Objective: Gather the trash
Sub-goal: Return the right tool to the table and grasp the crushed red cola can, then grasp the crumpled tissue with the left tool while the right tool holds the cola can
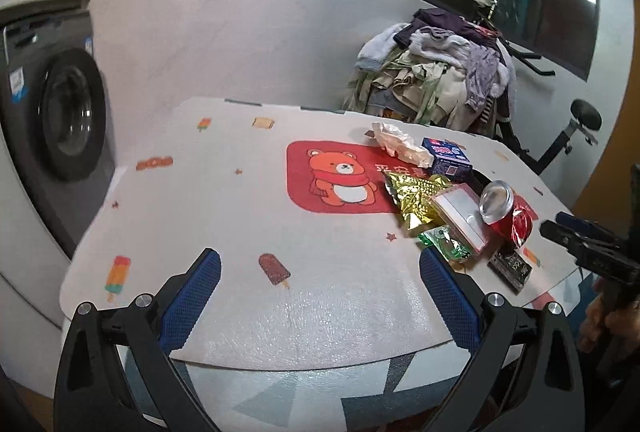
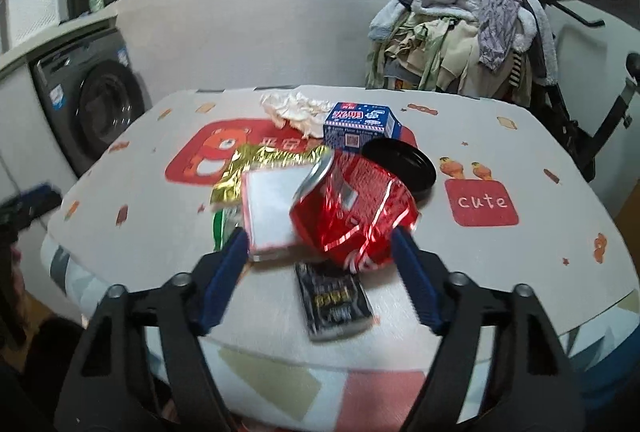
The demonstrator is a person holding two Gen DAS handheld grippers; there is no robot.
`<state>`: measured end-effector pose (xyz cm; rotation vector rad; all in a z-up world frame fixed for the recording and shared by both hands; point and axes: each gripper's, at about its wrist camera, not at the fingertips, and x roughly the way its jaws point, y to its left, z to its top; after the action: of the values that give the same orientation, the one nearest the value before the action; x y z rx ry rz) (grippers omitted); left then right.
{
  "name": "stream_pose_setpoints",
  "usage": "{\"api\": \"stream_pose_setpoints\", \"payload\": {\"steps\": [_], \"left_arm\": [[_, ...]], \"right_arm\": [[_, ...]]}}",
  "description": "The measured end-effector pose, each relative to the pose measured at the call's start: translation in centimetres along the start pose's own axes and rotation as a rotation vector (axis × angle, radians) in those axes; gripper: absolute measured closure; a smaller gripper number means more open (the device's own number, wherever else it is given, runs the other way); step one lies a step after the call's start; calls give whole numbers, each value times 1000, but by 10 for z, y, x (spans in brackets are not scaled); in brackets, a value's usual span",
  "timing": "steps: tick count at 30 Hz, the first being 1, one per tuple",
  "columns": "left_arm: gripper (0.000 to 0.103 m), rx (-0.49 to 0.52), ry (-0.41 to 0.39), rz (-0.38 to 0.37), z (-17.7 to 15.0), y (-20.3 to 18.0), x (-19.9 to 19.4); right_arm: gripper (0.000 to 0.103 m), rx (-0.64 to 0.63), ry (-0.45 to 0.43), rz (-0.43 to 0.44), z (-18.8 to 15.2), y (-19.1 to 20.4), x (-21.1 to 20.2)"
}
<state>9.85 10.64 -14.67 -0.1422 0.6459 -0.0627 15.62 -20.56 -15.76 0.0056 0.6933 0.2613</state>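
Observation:
A heap of trash lies on the table mat: a crushed red can (image 2: 352, 208) (image 1: 506, 212), a gold foil wrapper (image 2: 256, 168) (image 1: 416, 198), a white-topped box (image 2: 272, 208) (image 1: 460, 216), a green wrapper (image 1: 444, 246), a black packet (image 2: 334, 298) (image 1: 510, 268), a blue carton (image 2: 360, 126) (image 1: 446, 154), crumpled paper (image 2: 294, 108) (image 1: 400, 142) and a black lid (image 2: 402, 162). My right gripper (image 2: 320, 244) is open, its fingers just before the can and box. My left gripper (image 1: 320, 264) is open and empty over bare mat, left of the heap.
The mat (image 1: 224, 192) with bear and "cute" prints covers a small table. A washing machine (image 1: 60, 112) stands to the left. A pile of clothes (image 2: 464, 32) on a rack stands behind the table at the right.

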Motion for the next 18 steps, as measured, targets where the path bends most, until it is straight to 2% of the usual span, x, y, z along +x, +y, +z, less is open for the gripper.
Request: {"api": "stream_pose_setpoints", "payload": {"steps": [4, 6, 8, 11, 13, 14, 15, 18], "left_arm": [[6, -5, 7, -1, -4, 1, 5], [6, -12, 11, -7, -4, 0, 8], [6, -15, 13, -10, -4, 0, 10], [6, -12, 18, -15, -5, -3, 14], [6, -14, 22, -18, -5, -3, 16], [6, -17, 23, -17, -5, -3, 17], [6, -18, 23, -17, -4, -3, 17], [6, -19, 16, -20, -1, -4, 18]], "right_arm": [[36, 101, 1, 9, 14, -3, 26], [43, 160, -3, -3, 21, -6, 43], [46, 204, 0, -39, 28, -8, 59], [59, 249, 31, -90, 34, -9, 82], [64, 251, 50, -110, 36, -7, 92], [74, 234, 43, -121, 38, -4, 92], [76, 211, 34, -122, 40, 0, 89], [78, 132, -4, -119, 41, 8, 74]]}}
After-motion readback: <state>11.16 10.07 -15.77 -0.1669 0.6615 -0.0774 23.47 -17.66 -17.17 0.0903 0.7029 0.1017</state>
